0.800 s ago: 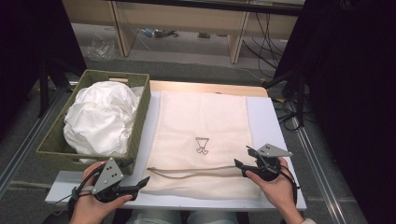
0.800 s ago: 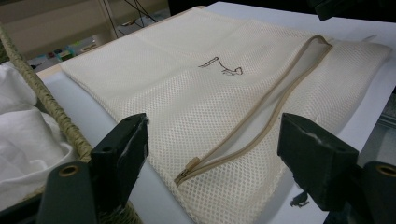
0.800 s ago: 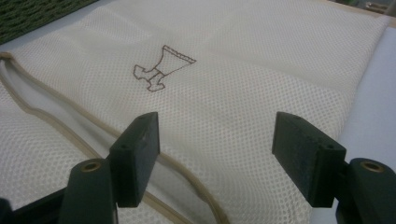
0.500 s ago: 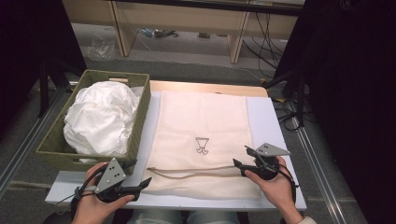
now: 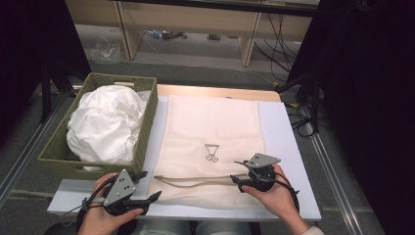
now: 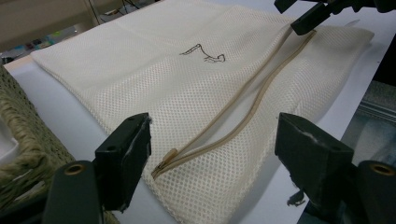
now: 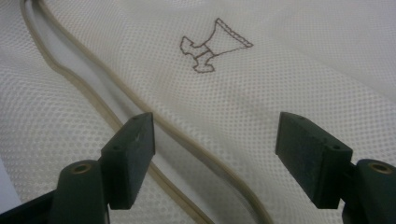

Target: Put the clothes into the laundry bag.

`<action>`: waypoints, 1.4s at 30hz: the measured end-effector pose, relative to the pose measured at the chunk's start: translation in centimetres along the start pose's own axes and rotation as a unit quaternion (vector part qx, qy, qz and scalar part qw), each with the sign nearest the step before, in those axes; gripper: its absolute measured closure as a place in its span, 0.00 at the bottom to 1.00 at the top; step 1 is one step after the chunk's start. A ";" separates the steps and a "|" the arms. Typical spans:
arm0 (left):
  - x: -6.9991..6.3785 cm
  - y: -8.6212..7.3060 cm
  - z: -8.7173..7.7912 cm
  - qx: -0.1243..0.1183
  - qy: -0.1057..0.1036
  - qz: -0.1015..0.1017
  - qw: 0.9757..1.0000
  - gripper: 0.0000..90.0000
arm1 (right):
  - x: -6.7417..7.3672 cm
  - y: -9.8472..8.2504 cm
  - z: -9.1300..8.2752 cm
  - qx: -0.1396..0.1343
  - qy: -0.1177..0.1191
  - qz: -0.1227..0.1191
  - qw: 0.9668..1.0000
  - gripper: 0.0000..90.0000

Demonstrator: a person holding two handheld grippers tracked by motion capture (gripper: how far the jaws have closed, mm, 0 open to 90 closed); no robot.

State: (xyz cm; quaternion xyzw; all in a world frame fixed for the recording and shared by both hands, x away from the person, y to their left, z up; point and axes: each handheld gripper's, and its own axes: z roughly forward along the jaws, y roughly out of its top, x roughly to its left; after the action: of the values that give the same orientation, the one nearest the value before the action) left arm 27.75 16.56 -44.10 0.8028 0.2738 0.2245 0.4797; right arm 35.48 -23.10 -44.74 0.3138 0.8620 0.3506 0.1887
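Note:
A cream mesh laundry bag [image 5: 213, 137] lies flat on the white table [image 5: 286, 147], with a small dark embroidered mark [image 5: 212, 152] at its middle. Its tan zipper [image 5: 195, 179] runs across the near end and stands partly unzipped, gaping in a narrow slit [image 6: 243, 112]. My left gripper [image 5: 147, 188] hovers open at the bag's near left corner, by the zipper's end [image 6: 169, 158]. My right gripper [image 5: 238, 171] is open over the zipper's right part [image 7: 140, 116], with nothing between its jaws. The embroidered mark [image 7: 212, 46] lies just beyond it.
A woven green basket [image 5: 144, 132] stands left of the bag, packed with crumpled white cloth [image 5: 105, 125]. Its wall [image 6: 21, 135] is close to my left gripper. Beyond the table's far edge are wooden shelves and cables on the floor.
My right gripper has crept slightly left along the zipper. The left gripper has shifted little.

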 end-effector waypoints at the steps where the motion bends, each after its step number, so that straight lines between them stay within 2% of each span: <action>1: -0.1 -0.1 0.1 0.000 -0.001 -0.013 1.000 0.30 | 0.1 0.1 0.2 0.002 0.004 -0.004 1.000 0.33; 2: -0.1 0.0 0.1 0.003 0.001 -0.006 1.000 0.30 | 0.2 0.2 0.5 0.005 0.010 -0.003 1.000 0.33; 3: -0.1 -0.1 0.3 0.002 0.000 -0.011 1.000 0.30 | 0.4 0.3 0.6 0.014 0.008 -0.001 1.000 0.33; 4: 0.0 -0.1 0.3 0.006 -0.001 -0.006 1.000 0.30 | 0.6 0.4 1.2 0.021 0.009 -0.015 1.000 0.33; 6: -0.1 -0.1 0.4 0.007 -0.003 -0.011 1.000 0.30 | 0.7 0.4 1.4 0.028 0.010 -0.011 0.999 0.33; 10: -0.1 -0.1 0.3 0.007 -0.003 -0.010 1.000 0.30 | 0.7 0.3 2.2 0.053 0.015 -0.027 0.998 0.33; 11: 0.0 -0.1 0.3 0.008 -0.005 0.000 1.000 0.30 | 0.8 0.2 2.5 0.052 0.011 -0.027 0.998 0.33; 12: 0.0 -0.1 0.3 0.008 -0.005 -0.003 1.000 0.30 | 0.8 0.2 2.7 0.065 0.014 -0.022 0.998 0.33; 14: 0.0 -0.1 0.3 0.009 -0.005 0.000 1.000 0.30 | 0.9 0.2 2.9 0.064 0.009 -0.018 0.998 0.34; 15: -0.2 -0.2 0.4 0.007 -0.005 -0.011 1.000 0.30 | 0.9 0.2 3.0 0.071 0.011 -0.019 0.997 0.35; 16: -0.3 -0.2 0.5 0.006 -0.008 -0.017 1.000 0.30 | 0.9 0.2 3.2 0.078 0.012 -0.031 0.996 0.35; 17: -0.3 -0.2 0.5 0.008 -0.007 -0.014 1.000 0.30 | 0.9 0.3 3.4 0.080 0.012 -0.035 0.996 0.36; 18: -0.3 -0.1 0.5 0.010 -0.006 -0.005 1.000 0.30 | 1.0 0.4 3.7 0.083 0.008 -0.032 0.996 0.37; 19: -0.3 -0.1 0.5 0.010 -0.007 -0.006 1.000 0.30 | 1.1 0.5 4.0 0.086 0.005 -0.032 0.996 0.39; 20: -0.4 -0.1 0.6 0.010 -0.008 -0.011 1.000 0.30 | 0.8 0.7 4.2 0.086 0.010 -0.062 0.994 0.39; 21: -0.4 -0.1 0.6 0.011 -0.009 -0.010 1.000 0.31 | 1.2 0.8 4.4 0.091 0.005 -0.042 0.995 0.40; 23: -0.4 -0.1 0.6 0.014 -0.011 -0.006 1.000 0.32 | 1.4 1.1 4.8 0.091 0.003 -0.050 0.995 0.47; 24: -0.5 -0.1 0.6 0.015 -0.012 -0.008 1.000 0.33 | 1.5 1.4 5.1 0.088 -0.003 -0.058 0.994 0.52; 26: -0.6 -0.1 0.6 0.016 -0.013 -0.008 1.000 0.33 | 1.5 1.9 5.2 0.086 0.006 -0.060 0.994 0.64; 29: -0.6 0.0 0.5 0.021 -0.015 0.000 1.000 0.33 | 1.3 2.9 5.0 0.059 -0.002 -0.090 0.994 0.79; 30: -0.6 0.0 0.5 0.022 -0.015 0.003 1.000 0.32 | 1.4 3.2 4.9 0.052 -0.004 -0.081 0.995 0.84; 32: -0.8 -0.1 0.5 0.019 -0.012 -0.002 1.000 0.29 | 1.2 3.7 4.4 0.046 -0.003 -0.086 0.995 0.90; 34: -0.9 0.1 0.5 0.010 -0.011 0.003 1.000 0.28 | 1.0 4.3 3.8 0.029 -0.009 -0.077 0.997 0.94; 36: -0.9 0.2 0.4 -0.001 -0.011 -0.002 1.000 0.25 | 0.8 4.7 3.5 0.021 -0.008 -0.064 0.998 0.95; 37: -0.8 0.3 0.4 -0.003 -0.015 0.005 1.000 0.25 | 0.7 5.0 3.3 0.014 -0.011 -0.066 0.998 0.95; 40: -0.8 0.2 0.5 -0.014 -0.025 -0.015 0.999 0.26 | 0.5 5.6 2.8 -0.004 -0.013 -0.057 0.998 0.96; 42: -0.6 0.2 0.4 -0.010 -0.024 -0.011 1.000 0.27 | 0.4 6.0 2.7 -0.014 -0.017 -0.057 0.998 0.96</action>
State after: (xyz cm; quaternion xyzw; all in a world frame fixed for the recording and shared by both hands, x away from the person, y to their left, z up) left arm 27.58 15.78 -44.17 0.8001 0.2685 0.2029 0.4965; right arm 39.06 -18.22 -42.30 0.2675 0.8701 0.3460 0.2274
